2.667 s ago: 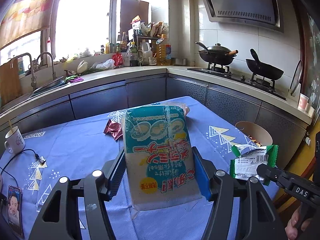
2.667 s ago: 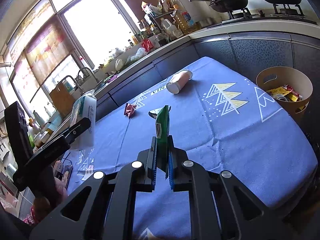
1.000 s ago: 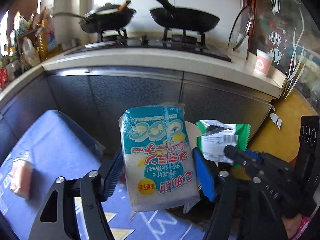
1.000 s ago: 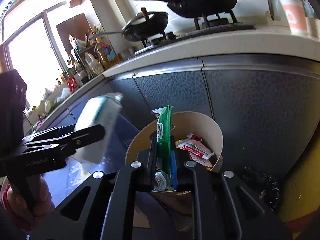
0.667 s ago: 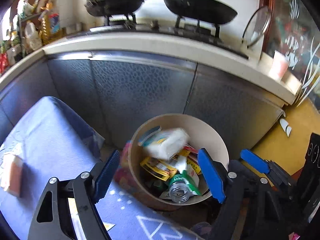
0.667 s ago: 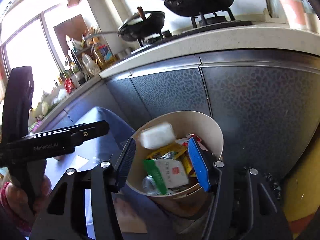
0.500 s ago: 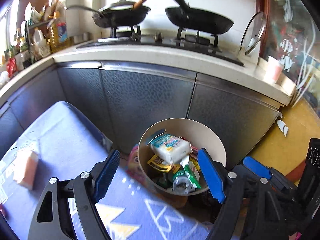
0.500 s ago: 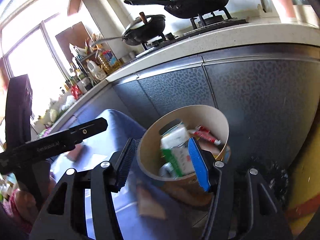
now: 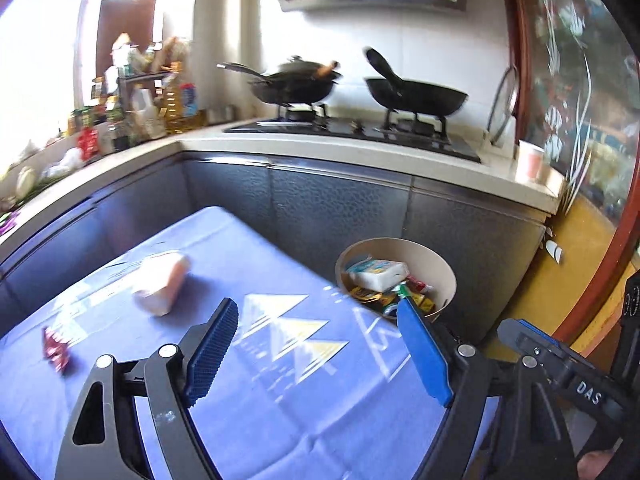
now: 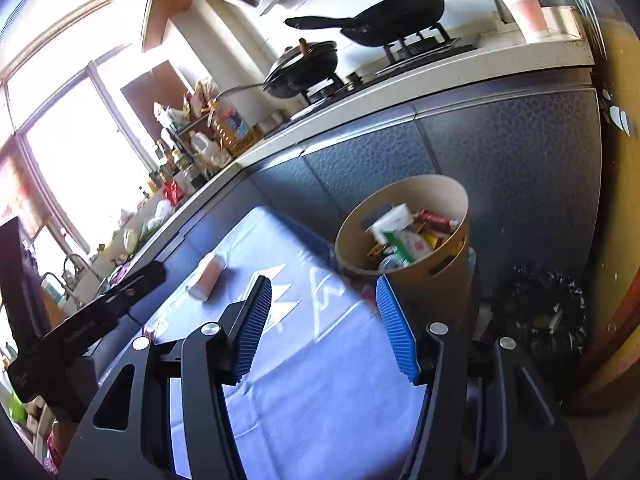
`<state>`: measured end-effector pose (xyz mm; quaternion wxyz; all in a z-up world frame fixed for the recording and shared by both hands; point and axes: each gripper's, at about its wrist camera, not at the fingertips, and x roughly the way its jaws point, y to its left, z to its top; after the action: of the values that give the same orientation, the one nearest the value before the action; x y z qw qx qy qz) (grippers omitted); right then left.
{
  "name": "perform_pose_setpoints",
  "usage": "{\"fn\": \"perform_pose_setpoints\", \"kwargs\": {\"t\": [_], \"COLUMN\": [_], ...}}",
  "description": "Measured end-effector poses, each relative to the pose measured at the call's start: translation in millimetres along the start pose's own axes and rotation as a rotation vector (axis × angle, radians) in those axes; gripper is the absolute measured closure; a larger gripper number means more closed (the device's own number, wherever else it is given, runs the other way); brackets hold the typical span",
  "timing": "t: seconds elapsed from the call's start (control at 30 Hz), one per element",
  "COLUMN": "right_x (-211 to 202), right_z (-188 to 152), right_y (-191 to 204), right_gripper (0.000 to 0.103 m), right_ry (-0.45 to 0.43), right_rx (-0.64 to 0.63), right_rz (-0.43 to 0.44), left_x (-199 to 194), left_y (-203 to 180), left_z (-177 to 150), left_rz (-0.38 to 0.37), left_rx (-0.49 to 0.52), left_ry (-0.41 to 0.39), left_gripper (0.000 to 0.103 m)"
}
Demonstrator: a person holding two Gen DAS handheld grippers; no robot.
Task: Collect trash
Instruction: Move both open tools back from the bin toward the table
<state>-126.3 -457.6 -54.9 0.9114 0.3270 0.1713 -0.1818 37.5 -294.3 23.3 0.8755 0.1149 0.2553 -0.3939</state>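
A tan round bin (image 9: 400, 242) stands on the floor past the table's far right corner, and a white and teal pack (image 9: 376, 272) lies on top of the wrappers inside it. My left gripper (image 9: 316, 344) hangs open over the blue tablecloth (image 9: 280, 420) with nothing between its pads. A pink paper cup (image 9: 162, 282) lies on its side on the cloth, and a red wrapper (image 9: 56, 348) sits at the left. In the right wrist view, my right gripper (image 10: 324, 328) is open and empty, short of the bin (image 10: 432, 280), where a green and white wrapper (image 10: 404, 246) lies.
Grey cabinets and a counter with two black pans (image 9: 416, 94) run behind the table and bin. A dark heap (image 10: 540, 300) lies on the floor right of the bin. Bottles crowd the counter corner (image 9: 132, 108). The other hand's gripper (image 10: 100, 308) shows at the left.
Both grippers opened and dropped their packs into the bin: the white and teal pack from the left, the green wrapper from the right. Both then drew back over the table.
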Motion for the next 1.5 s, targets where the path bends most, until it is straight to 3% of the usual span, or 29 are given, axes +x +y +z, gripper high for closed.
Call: {"fn": "perform_pose_setpoints", "kwargs": {"t": [0.27, 0.43, 0.7, 1.5], "right_x": [-19, -28, -35, -40], "right_z": [-25, -39, -58, -65], "right_y": [52, 77, 103, 124], "right_gripper": [0.046, 0.032, 0.025, 0.024], "right_ry": [0.014, 0.018, 0.061, 0.063], "right_rx": [-0.072, -0.104, -0.137, -0.193], "right_rz": [0.040, 0.040, 0.044, 0.031], "left_x": [-63, -87, -102, -124], "left_y": [53, 78, 95, 129], "left_z": [-28, -44, -58, -70], "left_rz": [0.090, 0.114, 0.113, 0.124], "left_rx": [-0.084, -0.139, -0.188, -0.271], "left_ry": [-0.063, -0.078, -0.077, -0.110], "left_gripper": [0.020, 0.020, 0.020, 0.018]}}
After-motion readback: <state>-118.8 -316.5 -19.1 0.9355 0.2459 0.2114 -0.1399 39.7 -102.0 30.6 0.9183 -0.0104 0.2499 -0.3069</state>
